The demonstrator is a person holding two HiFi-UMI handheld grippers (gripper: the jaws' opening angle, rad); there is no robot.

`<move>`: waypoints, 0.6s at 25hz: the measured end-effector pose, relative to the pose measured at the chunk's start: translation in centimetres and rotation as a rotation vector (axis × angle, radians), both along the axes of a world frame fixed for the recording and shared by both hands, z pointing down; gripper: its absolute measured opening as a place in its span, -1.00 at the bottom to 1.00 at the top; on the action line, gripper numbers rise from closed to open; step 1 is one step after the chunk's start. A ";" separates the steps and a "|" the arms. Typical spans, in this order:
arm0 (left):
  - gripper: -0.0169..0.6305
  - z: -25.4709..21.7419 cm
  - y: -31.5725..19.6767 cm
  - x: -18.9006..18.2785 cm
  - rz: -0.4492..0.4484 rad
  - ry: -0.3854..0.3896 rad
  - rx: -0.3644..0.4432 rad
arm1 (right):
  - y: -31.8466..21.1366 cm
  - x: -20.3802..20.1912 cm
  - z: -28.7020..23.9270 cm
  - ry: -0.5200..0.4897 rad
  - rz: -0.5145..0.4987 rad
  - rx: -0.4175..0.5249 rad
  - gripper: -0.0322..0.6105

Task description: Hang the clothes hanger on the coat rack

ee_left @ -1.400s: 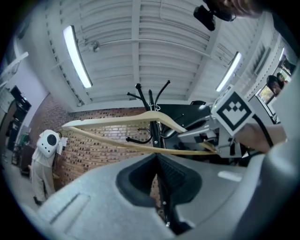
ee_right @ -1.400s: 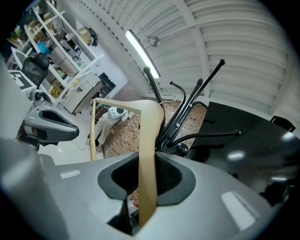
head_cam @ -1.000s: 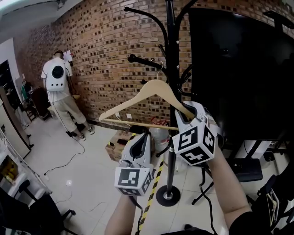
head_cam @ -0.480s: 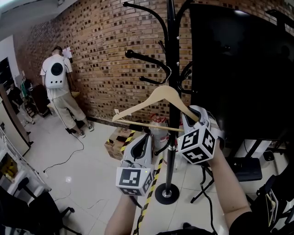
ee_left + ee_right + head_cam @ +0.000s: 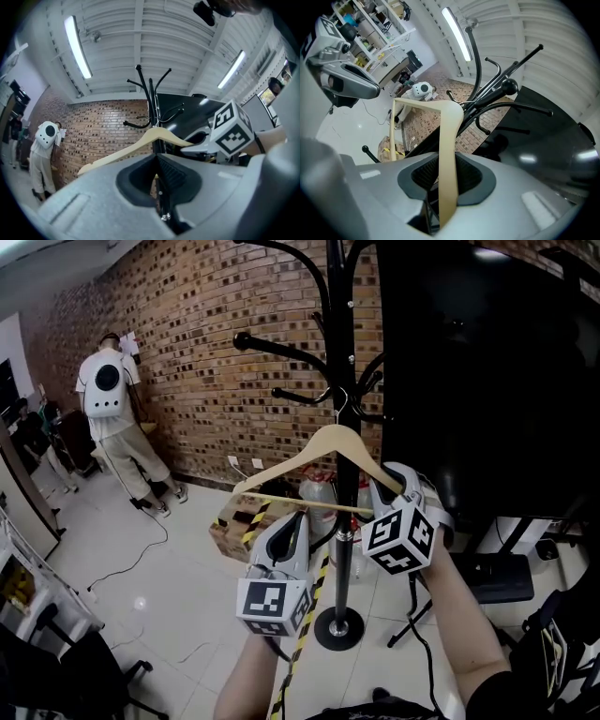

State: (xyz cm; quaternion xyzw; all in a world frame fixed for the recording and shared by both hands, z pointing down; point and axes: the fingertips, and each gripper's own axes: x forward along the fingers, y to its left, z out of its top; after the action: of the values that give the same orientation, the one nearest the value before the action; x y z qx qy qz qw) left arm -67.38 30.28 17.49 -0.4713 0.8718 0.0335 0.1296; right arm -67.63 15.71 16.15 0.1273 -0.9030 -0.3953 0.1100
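The pale wooden clothes hanger (image 5: 281,463) is held up in front of the black metal coat rack (image 5: 337,334). Its right shoulder arm is clamped between the jaws of the right gripper (image 5: 446,174) — the wood runs straight through the pads and out beyond them. The left gripper (image 5: 157,157) is seen with its jaws brought together on nothing; it is placed just below the hanger's thin crossbar (image 5: 300,502), with the wooden shoulder above its tips. The metal hook (image 5: 345,401) is found close against the rack, beside a lower prong (image 5: 300,396) — whether it rests there cannot be told.
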 end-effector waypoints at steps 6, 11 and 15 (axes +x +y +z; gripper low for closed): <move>-0.93 0.7 -0.4 0.0 0.000 0.014 -0.009 | 0.0 0.1 1.6 -0.007 -0.001 0.020 -0.60; -0.93 1.2 -0.7 0.0 -0.006 0.022 -0.013 | 0.2 0.0 1.9 -0.034 -0.005 0.031 -0.59; -0.93 1.3 -1.0 0.0 -0.009 0.022 -0.012 | 0.5 0.2 1.4 -0.100 -0.038 0.019 -0.57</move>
State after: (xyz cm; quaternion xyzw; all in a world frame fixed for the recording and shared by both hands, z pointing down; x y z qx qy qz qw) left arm -67.40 29.28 18.77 -0.4679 0.8754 0.0327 0.1172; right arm -67.42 16.24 17.57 0.1307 -0.9058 -0.3992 0.0559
